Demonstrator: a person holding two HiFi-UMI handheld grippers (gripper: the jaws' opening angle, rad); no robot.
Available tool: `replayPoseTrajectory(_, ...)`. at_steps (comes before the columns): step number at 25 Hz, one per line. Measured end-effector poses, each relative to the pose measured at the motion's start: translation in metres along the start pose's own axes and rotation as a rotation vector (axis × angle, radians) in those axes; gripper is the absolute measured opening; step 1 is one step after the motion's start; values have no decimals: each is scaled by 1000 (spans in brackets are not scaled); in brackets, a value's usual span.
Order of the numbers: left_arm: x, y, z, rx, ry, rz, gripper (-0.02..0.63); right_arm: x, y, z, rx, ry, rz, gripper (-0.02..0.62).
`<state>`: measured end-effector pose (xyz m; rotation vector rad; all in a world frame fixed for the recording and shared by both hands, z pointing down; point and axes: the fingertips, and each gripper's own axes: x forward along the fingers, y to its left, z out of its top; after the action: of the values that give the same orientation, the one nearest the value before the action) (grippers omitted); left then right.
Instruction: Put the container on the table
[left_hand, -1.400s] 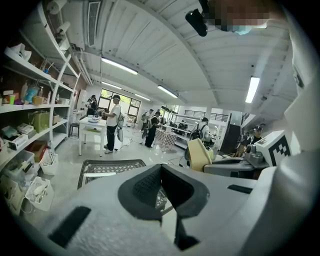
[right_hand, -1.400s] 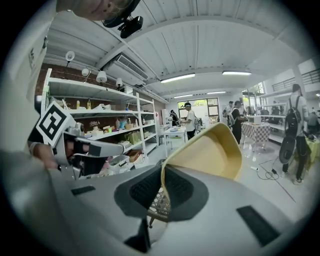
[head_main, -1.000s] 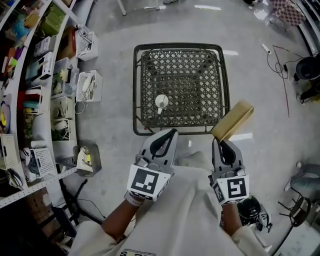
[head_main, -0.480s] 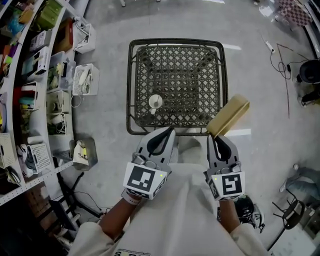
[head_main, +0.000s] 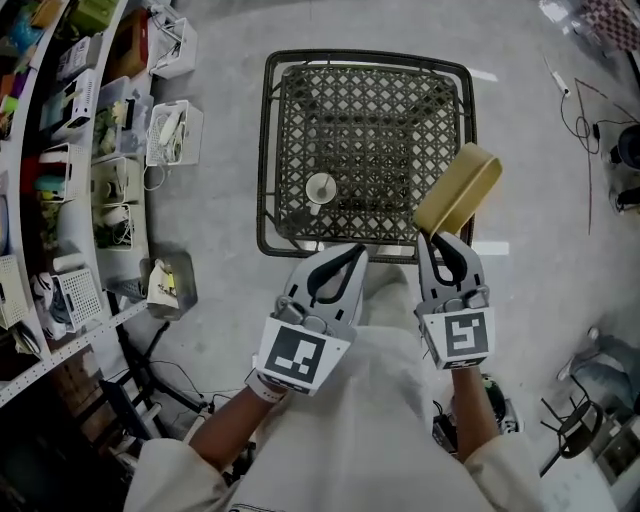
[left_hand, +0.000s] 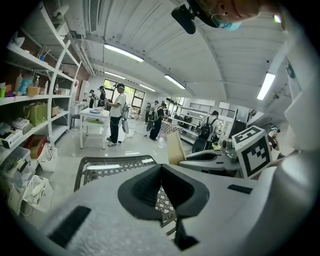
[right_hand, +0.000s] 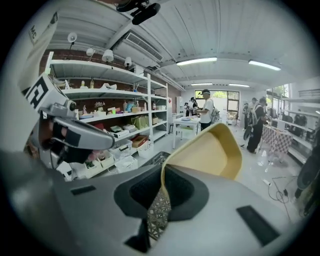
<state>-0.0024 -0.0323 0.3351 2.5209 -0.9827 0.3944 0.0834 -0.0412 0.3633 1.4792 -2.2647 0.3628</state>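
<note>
The container (head_main: 458, 189) is a shallow yellow tray, held tilted on edge above the right front corner of the black lattice table (head_main: 365, 73). My right gripper (head_main: 437, 238) is shut on its near rim; the right gripper view shows the container (right_hand: 210, 152) rising from between the closed jaws. My left gripper (head_main: 343, 262) hovers at the table's front edge with jaws shut and nothing between them, as the left gripper (left_hand: 161, 176) shows in its own view. A small white round object (head_main: 320, 187) lies on the table top.
Shelving (head_main: 40, 180) with white bins (head_main: 172, 138) and clutter lines the left side. Cables (head_main: 580, 100) lie on the concrete floor at right. Several people (left_hand: 118, 112) stand around a white table in the background.
Both grippers and the container have shifted forward toward the table; the container now overlaps the table's right front corner. The grip is unchanged.
</note>
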Motion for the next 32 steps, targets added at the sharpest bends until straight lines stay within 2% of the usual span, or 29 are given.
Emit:
replayPoseTrajectory(5, 9, 9, -16, -24, 27, 8, 25, 35, -3, -21, -60, 63, 23, 32)
replayPoseTrajectory(7, 20, 17, -20, -3, 32, 10, 25, 53, -11, -27, -87, 74, 27, 32)
replayPoseTrajectory(10, 32, 24, -29, 22, 47, 15, 25, 74, -27, -47, -73, 103, 23, 32)
replayPoseTrajectory(17, 51, 37, -32, -48, 41, 46, 25, 122, -71, -91, -58, 187, 16, 32)
replayPoseTrajectory(27, 89, 55, -55, -43, 87, 72, 25, 184, -116, -134, -68, 245, 32, 32)
replayPoseTrajectory(32, 106, 60, -61, -69, 99, 86, 25, 209, -132, -150, -79, 282, 54, 32)
